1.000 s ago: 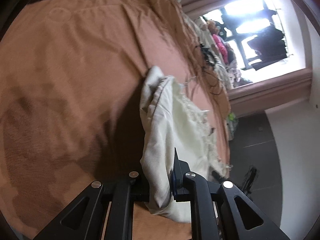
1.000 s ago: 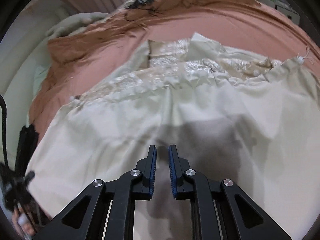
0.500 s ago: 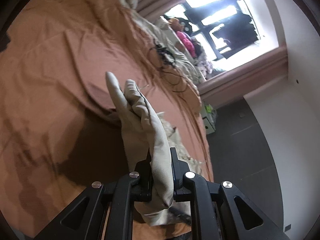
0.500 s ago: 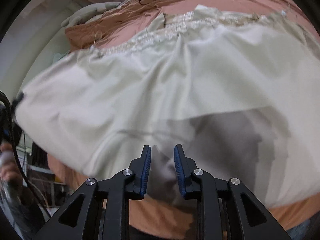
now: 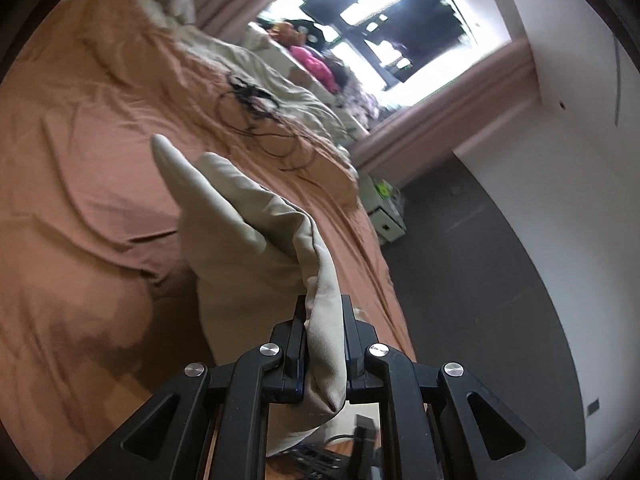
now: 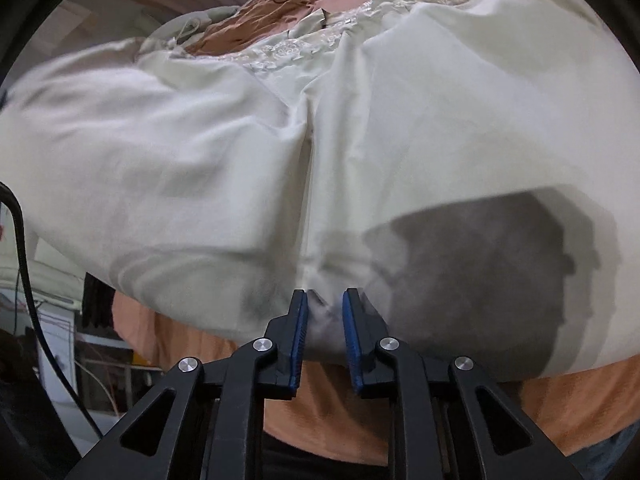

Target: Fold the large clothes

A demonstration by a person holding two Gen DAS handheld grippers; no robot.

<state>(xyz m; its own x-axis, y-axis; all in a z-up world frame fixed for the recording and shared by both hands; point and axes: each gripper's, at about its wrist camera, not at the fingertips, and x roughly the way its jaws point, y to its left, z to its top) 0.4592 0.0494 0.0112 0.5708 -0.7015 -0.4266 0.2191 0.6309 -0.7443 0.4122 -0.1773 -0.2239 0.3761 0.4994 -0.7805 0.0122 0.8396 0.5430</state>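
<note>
Item: cream garment [image 6: 400, 128], large, lace-trimmed at its far edge, spread over a bed with an orange-brown sheet [image 5: 72, 160]; near hem at the bed's front edge, one side raised off the sheet. Left gripper [image 5: 323, 344]: jaws clamped on a bunched fold of the garment, the cloth standing up in a peak above the bed. Right gripper [image 6: 325, 320]: jaws have just been closing on a pinch of the near hem; cloth sits between the pads, which appear to press it lightly. Surroundings: tangled black cables [image 5: 248, 96] and a pale quilt farther up the bed, window [image 5: 380, 20], grey floor. Risks, as judged: the shallow right-hand pinch may slip under tension; uneven lifting could skew the fold; dragged fabric could snag the cables.
</note>
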